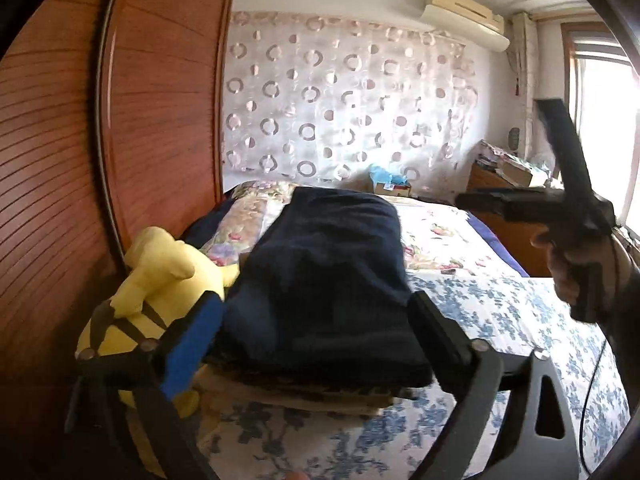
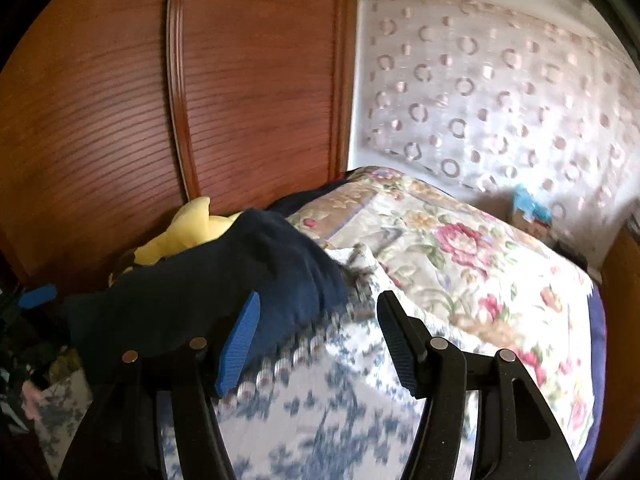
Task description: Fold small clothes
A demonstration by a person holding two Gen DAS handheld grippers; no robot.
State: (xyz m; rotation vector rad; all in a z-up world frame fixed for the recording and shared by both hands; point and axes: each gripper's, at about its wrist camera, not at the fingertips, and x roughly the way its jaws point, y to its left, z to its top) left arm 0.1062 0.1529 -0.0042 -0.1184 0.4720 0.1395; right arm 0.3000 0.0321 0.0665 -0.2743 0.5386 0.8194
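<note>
Our left gripper stands with fingers spread wide around the folded navy garment atop the bed. Our right gripper, fingers likewise apart, hangs empty, the garment just left.

daylight glare from window | right wrist motion-blurred | fisheye-bent edges, dark corners

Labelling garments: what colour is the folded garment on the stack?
Plain dark navy, no pattern: folded garment. The left wrist view shows it best.
</note>
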